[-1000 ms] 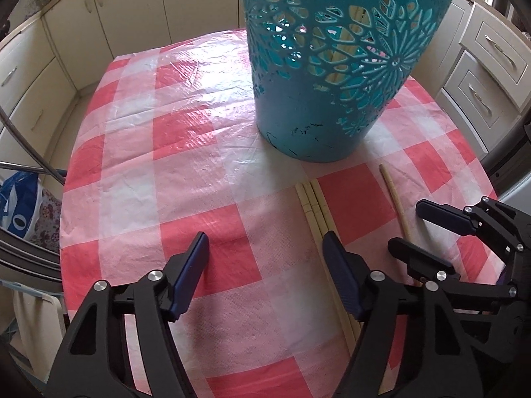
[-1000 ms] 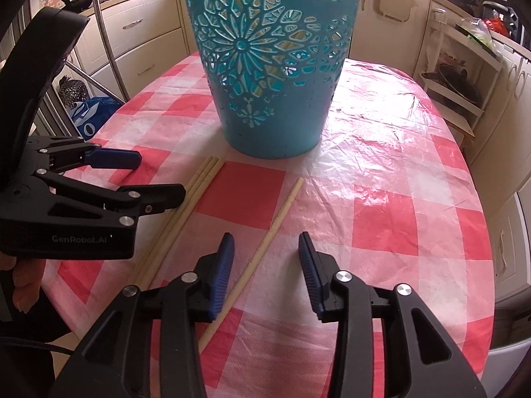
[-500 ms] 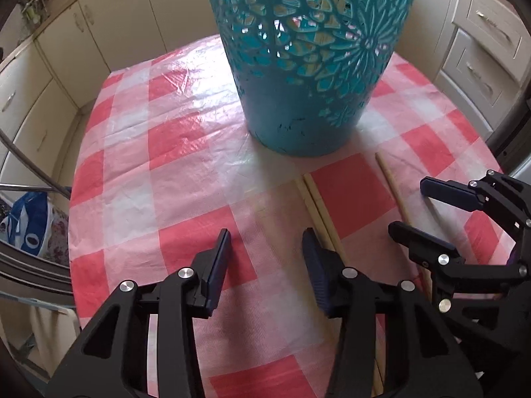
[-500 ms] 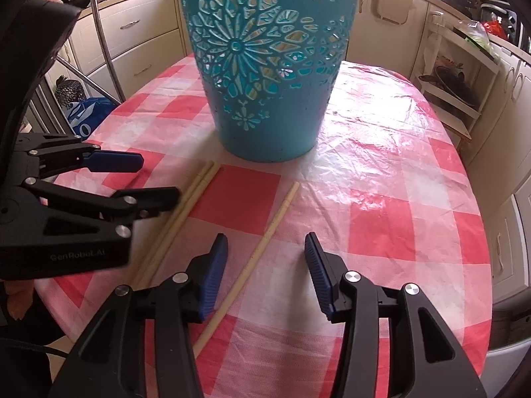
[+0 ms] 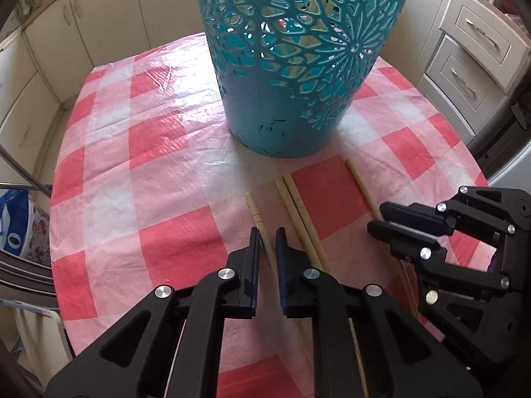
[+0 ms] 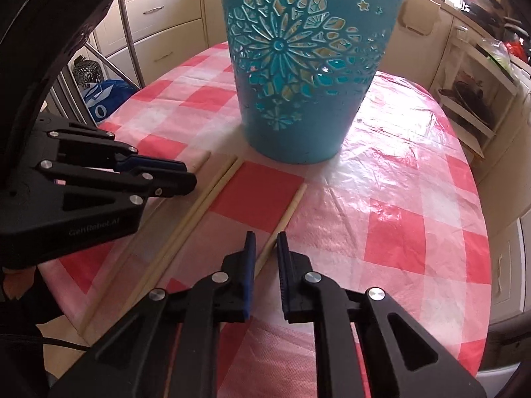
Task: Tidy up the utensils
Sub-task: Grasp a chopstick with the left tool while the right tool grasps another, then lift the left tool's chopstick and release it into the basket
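Four pale bamboo chopsticks lie on the red-and-white checked plastic tablecloth [image 5: 159, 139], all short of the tall teal openwork plastic basket [image 5: 298, 66] that stands straight ahead of both tongs.

Between the narrowed fingers of the left gripper [image 5: 267, 243] sits the leftmost chopstick [image 5: 255, 214], its blunt end pointing toward the basket. The jaws are nearly together around it; whether the pads actually press the wood I cannot tell. Just to the right of that gripper lies a touching pair of chopsticks [image 5: 295, 202].

The right gripper [image 6: 266, 248] is drawn in the same way around the single right-hand chopstick [image 6: 287, 214], taking it near the middle of its length; again contact is not clear. More pale sticks show through the basket's cut-outs, so some utensils seem to be put away.

These sticks look light, stiff and smooth, and the slick cloth beneath offers little friction, so a loose pinch may let one roll or swivel. A hold near the middle would balance it; gripping closer to the thick end would let the thin end hang down, which should suit dropping it upright over the basket's rim.
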`<state>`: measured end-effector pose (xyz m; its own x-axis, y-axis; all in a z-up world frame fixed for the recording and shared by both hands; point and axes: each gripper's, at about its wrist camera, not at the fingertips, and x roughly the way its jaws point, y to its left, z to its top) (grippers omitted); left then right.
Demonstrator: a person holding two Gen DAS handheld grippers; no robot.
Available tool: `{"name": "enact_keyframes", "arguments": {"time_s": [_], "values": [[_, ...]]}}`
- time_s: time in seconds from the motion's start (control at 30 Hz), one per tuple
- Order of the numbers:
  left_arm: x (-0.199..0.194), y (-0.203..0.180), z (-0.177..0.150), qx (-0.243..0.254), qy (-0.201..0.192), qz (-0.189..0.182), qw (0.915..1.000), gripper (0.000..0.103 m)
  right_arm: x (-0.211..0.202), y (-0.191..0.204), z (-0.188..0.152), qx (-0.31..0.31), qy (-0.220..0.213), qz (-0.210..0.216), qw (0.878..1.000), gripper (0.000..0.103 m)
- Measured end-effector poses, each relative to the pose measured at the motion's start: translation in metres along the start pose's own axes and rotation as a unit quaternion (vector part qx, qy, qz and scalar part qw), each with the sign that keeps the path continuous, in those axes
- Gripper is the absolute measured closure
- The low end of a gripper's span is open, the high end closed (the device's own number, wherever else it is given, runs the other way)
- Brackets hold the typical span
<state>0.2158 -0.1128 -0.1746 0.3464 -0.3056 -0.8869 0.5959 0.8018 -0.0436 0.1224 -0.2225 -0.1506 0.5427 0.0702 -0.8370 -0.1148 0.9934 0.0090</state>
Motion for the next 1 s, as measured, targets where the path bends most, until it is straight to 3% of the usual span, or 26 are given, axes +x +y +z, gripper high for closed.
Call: {"name": "enact_keyframes", "arguments": {"time_s": [0.07, 0.13, 0.2, 0.23, 0.3, 0.43, 0.5, 0.57, 0.67, 0.73, 0.83, 1.0], "values": [[0.001, 0.001, 0.001, -0.004, -0.001, 0.003, 1.0, 0.093, 0.002, -0.004, 0.0, 0.015, -0.004, -0.009, 1.0, 0.072], [0.002, 0.0, 0.001, 0.001, -0.004, 0.008, 1.0, 0.093, 0.003, -0.006, 0.001, 0.025, -0.007, -0.009, 1.0, 0.071], [0.001, -0.002, 0.001, 0.007, -0.008, 0.008, 0.9999, 0.094, 0.003, -0.002, 0.002, 0.019, -0.007, -0.005, 1.0, 0.075], [0.001, 0.0, 0.001, 0.006, -0.008, 0.003, 0.9999, 0.097, 0.003, -0.001, 0.003, 0.012, -0.006, 0.003, 1.0, 0.088], [0.001, 0.001, 0.002, 0.004, -0.007, -0.002, 1.0, 0.098, 0.002, 0.005, 0.004, -0.009, -0.001, 0.013, 1.0, 0.094], [0.001, 0.006, 0.003, -0.004, -0.001, 0.003, 1.0, 0.098, 0.001, 0.005, 0.003, -0.007, 0.003, 0.018, 1.0, 0.094], [0.002, 0.008, 0.004, -0.006, 0.0, 0.009, 0.9999, 0.097, 0.002, 0.001, 0.004, 0.005, 0.003, 0.014, 1.0, 0.09], [0.002, 0.009, 0.005, -0.005, 0.0, 0.01, 0.9999, 0.094, 0.003, -0.001, 0.005, 0.016, 0.002, 0.018, 1.0, 0.08], [0.002, 0.008, 0.005, 0.002, -0.003, 0.015, 0.9999, 0.093, 0.005, -0.002, 0.006, 0.023, -0.001, 0.019, 1.0, 0.076], [0.002, 0.007, 0.005, 0.006, -0.004, 0.016, 0.9998, 0.093, 0.006, 0.0, 0.007, 0.018, -0.002, 0.016, 1.0, 0.077], [0.002, 0.008, 0.005, 0.007, -0.004, 0.014, 0.9999, 0.095, 0.005, 0.002, 0.008, 0.0, 0.003, 0.017, 1.0, 0.094], [0.003, 0.005, 0.004, 0.016, -0.006, 0.02, 0.9997, 0.094, 0.007, 0.003, 0.009, -0.006, 0.002, 0.012, 1.0, 0.094]]}}
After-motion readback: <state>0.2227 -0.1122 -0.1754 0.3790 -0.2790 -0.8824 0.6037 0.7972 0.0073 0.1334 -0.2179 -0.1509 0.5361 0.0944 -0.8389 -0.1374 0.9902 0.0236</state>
